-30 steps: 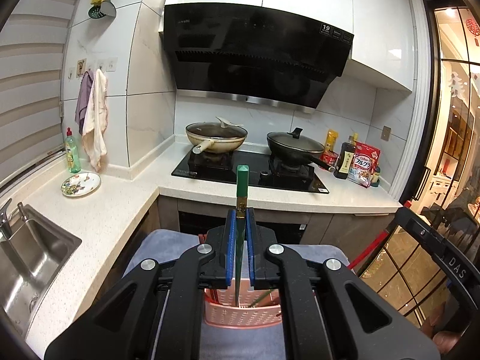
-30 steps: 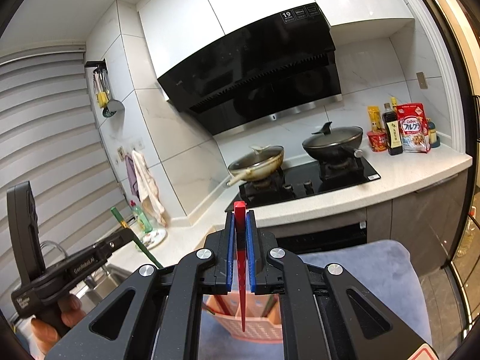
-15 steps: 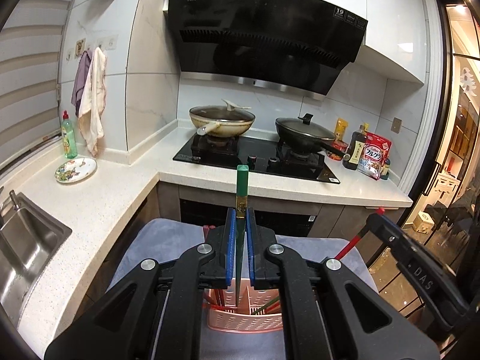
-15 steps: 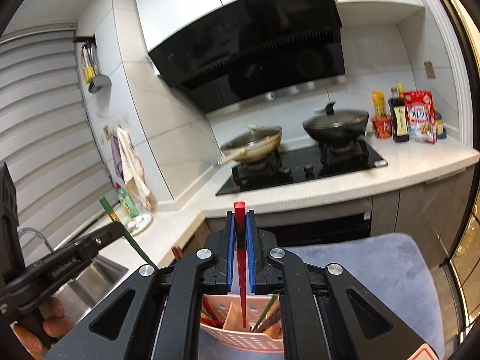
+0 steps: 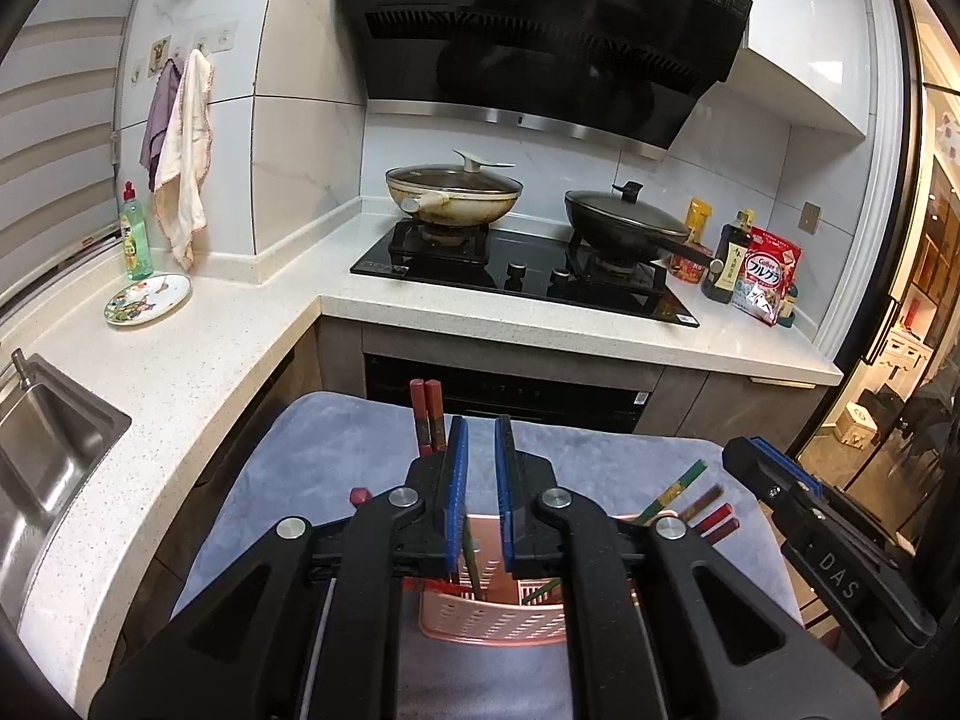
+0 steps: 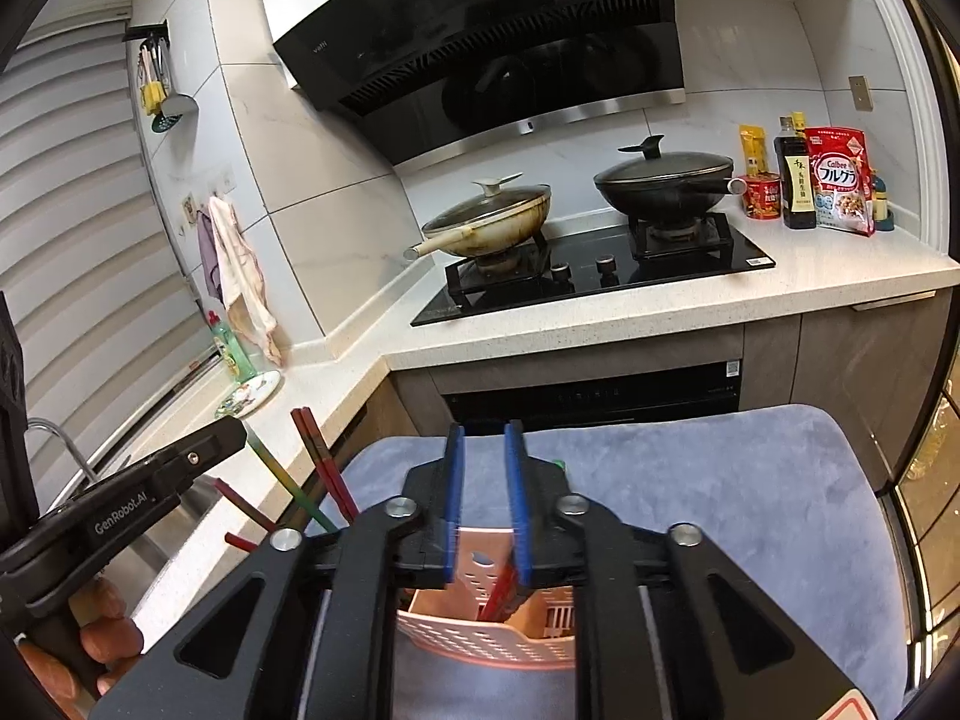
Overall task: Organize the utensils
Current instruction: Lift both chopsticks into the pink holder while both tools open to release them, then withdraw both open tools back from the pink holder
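Both tools tilt down over the pink basket [image 5: 492, 618] on the grey-clothed tabletop [image 5: 336, 468]. The left tool [image 5: 480, 450] and right tool [image 6: 483, 450] have jaws narrowly parted and opening, clear of the chopsticks [image 6: 501, 594] standing in the basket beneath them.

Support surface: a blue-grey cloth [image 5: 336, 468] is spread over a low surface in front of the kitchen cabinets.
Resting on it: a pink perforated basket [image 5: 492, 618] is set on the cloth, near its front edge.
Rest of cloth: bare fabric is seen right of the basket.
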Available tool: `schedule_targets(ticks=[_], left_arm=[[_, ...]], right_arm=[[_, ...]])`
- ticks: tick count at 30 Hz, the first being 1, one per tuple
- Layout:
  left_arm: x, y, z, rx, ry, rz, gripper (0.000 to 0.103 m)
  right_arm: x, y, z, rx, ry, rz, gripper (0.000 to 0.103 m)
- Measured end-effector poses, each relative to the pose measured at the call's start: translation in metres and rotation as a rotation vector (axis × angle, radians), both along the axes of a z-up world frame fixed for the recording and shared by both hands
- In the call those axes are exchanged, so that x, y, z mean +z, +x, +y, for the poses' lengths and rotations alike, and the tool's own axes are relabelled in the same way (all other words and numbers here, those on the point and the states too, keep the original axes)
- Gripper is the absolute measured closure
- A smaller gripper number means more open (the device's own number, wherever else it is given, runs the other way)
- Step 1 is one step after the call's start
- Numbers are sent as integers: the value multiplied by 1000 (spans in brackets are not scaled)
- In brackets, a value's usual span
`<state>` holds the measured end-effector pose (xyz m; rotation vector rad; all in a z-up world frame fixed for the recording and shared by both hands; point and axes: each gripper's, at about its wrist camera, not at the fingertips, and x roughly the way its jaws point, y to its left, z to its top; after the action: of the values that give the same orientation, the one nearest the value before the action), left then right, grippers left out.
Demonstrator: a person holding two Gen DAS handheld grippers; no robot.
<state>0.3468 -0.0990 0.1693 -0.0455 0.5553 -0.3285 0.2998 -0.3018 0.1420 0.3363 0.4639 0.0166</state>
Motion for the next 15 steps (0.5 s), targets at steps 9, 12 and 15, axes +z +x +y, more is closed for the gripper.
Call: schedule_targets(ticks=[9, 12, 15], left_arm=[[4, -22, 8, 32, 18, -20, 52], [4, -35, 10, 46, 38, -26, 48], [0, -47, 12, 53, 53, -14, 46]], right_arm=[[14, -28, 4, -3, -31, -24, 65], [15, -43, 9, 1, -59, -22, 61], [13, -57, 13, 3, -74, -16, 56]])
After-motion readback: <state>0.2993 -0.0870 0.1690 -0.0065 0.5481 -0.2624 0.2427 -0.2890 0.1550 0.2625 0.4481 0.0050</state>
